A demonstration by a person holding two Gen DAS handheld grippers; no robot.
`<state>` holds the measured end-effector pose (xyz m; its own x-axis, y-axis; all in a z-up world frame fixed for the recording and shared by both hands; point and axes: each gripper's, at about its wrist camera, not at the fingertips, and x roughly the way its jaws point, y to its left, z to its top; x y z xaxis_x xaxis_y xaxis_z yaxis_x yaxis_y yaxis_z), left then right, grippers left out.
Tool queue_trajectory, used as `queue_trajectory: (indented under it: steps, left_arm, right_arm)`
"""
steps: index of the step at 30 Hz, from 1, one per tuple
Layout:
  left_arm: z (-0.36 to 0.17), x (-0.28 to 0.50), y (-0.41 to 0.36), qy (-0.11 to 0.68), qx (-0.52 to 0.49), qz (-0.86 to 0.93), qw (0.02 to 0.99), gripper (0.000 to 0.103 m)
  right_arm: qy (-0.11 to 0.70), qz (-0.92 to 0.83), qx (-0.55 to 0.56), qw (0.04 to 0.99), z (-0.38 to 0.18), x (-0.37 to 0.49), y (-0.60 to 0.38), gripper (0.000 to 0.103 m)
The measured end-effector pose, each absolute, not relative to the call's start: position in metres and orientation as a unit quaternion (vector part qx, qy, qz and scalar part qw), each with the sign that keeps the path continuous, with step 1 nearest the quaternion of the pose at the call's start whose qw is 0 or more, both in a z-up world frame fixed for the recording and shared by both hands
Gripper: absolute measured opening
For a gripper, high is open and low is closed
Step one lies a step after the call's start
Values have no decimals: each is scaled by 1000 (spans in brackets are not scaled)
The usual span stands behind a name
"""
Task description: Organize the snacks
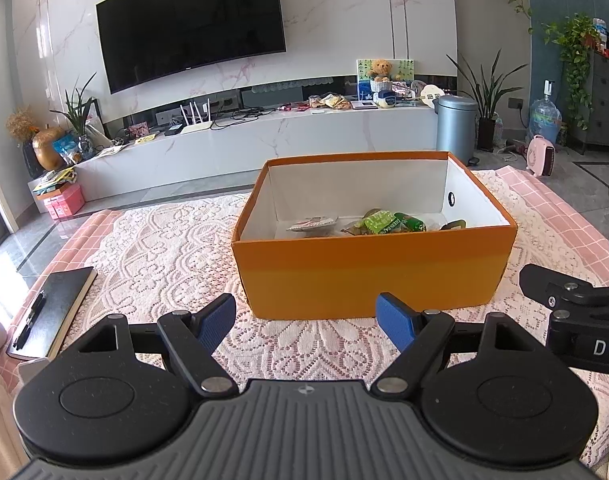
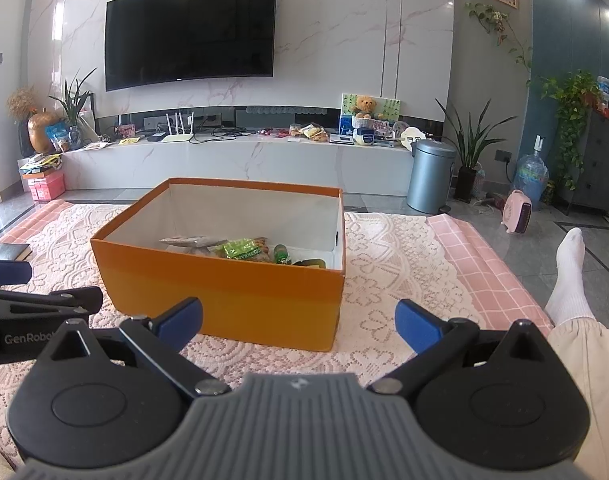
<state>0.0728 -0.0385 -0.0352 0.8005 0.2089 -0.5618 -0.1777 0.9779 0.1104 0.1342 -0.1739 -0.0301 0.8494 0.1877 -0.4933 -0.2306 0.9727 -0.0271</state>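
An orange box [image 1: 368, 276] [image 2: 224, 296] with a white inside stands on the lace cloth just ahead of both grippers. In it lie several snacks: a green packet [image 1: 380, 222] [image 2: 242, 250], a silvery flat packet [image 1: 310, 224] [image 2: 188, 241] and a dark green one [image 1: 410, 224] [image 2: 282, 255]. My left gripper [image 1: 308, 322] is open with nothing between its blue pads, a little short of the box's near wall. My right gripper [image 2: 298, 322] is also open and holds nothing, near the box's right front corner. Each gripper's side shows at the edge of the other's view.
A black notebook with a pen [image 1: 48, 312] [image 2: 10, 251] lies on the cloth at the left. A person's leg in a white sock [image 2: 568, 276] stretches along the right side. Beyond are a TV stand [image 1: 240, 148], a grey bin [image 1: 456, 128] and a pink heater [image 2: 518, 212].
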Motion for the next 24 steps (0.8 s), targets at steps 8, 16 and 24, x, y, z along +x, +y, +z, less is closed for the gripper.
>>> queue_trajectory:
  steps: [8,16,24]
  left_arm:
    - [-32,71,-36,298,23,105,948,94]
    - [-29,68,-35,295,27,104,949,94]
    - [-25,65,-35,289,26,101,952,94]
  right_arm:
    - [255,111,-42,960,-30,133,-174,99]
    - [259,113,-42,958,-31,132,-173,99]
    - [260,112,-43,958,-30,131,-173,99]
